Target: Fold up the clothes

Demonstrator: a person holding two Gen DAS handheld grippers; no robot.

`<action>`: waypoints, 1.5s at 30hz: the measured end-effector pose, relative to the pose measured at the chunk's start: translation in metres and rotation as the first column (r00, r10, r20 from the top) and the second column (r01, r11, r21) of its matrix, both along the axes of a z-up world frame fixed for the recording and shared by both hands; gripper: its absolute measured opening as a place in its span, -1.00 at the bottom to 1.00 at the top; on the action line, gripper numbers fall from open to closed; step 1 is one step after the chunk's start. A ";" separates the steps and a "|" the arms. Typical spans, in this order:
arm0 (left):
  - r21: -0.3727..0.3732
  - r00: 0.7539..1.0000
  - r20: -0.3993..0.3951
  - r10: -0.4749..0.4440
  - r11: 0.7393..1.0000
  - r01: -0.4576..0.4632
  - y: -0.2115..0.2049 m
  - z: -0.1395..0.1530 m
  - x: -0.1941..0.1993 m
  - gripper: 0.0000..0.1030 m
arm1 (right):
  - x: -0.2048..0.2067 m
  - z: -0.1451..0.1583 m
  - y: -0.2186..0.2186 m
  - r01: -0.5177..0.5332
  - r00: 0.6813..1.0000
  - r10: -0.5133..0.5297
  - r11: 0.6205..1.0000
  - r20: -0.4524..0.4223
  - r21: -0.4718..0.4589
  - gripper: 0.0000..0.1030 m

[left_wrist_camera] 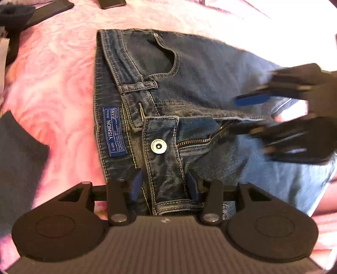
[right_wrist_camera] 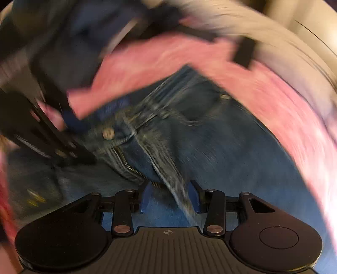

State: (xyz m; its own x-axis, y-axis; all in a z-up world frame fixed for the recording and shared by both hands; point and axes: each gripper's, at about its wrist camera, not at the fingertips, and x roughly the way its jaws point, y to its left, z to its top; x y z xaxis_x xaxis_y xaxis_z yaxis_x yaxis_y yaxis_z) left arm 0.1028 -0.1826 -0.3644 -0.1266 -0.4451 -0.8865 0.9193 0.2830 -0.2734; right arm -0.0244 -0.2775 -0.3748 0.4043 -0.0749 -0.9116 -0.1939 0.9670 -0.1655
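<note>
A pair of blue jeans (left_wrist_camera: 200,75) lies on a pink bedspread (left_wrist_camera: 52,84), waistband to the left, fly open, metal button (left_wrist_camera: 158,146) showing. My left gripper (left_wrist_camera: 165,185) is shut on the waistband flap below the button. My right gripper (left_wrist_camera: 244,113) comes in from the right, motion-blurred, its fingers apart over the zipper area. In the right wrist view the jeans (right_wrist_camera: 221,147) fill the middle; my right gripper (right_wrist_camera: 169,198) has denim of the fly between its fingers, whether clamped I cannot tell. The left gripper (right_wrist_camera: 69,137) shows at left.
A dark grey garment (left_wrist_camera: 19,156) lies at the left on the bedspread. Dark flat objects (left_wrist_camera: 111,3) sit at the bed's far edge. In the blurred right wrist view, dark clothing (right_wrist_camera: 63,42) lies beyond the pink bedspread (right_wrist_camera: 284,118).
</note>
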 end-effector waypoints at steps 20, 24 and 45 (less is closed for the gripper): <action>0.011 1.000 0.006 0.024 1.000 -0.024 -0.019 0.005 0.016 -0.06 | 0.016 0.011 -0.030 0.150 0.974 -0.176 0.973 0.143 0.178 -0.68; 0.049 0.999 0.022 0.040 0.998 -0.041 -0.023 0.005 0.016 -0.11 | 0.005 0.021 -0.020 0.111 0.983 -0.127 0.987 0.132 0.120 -0.66; -0.020 0.985 0.002 0.174 0.985 -0.174 -0.014 0.017 0.024 -0.21 | 0.034 0.006 -0.030 0.095 0.966 -0.126 0.985 0.227 0.142 -0.91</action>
State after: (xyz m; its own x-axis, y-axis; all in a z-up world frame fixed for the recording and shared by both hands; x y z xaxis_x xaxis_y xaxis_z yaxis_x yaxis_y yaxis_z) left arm 0.1267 -0.1967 -0.3470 -0.0426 -0.4778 -0.8774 0.8576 0.4331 -0.2775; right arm 0.0099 -0.3071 -0.3691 0.6037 -0.0188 -0.7970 -0.0557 0.9963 -0.0658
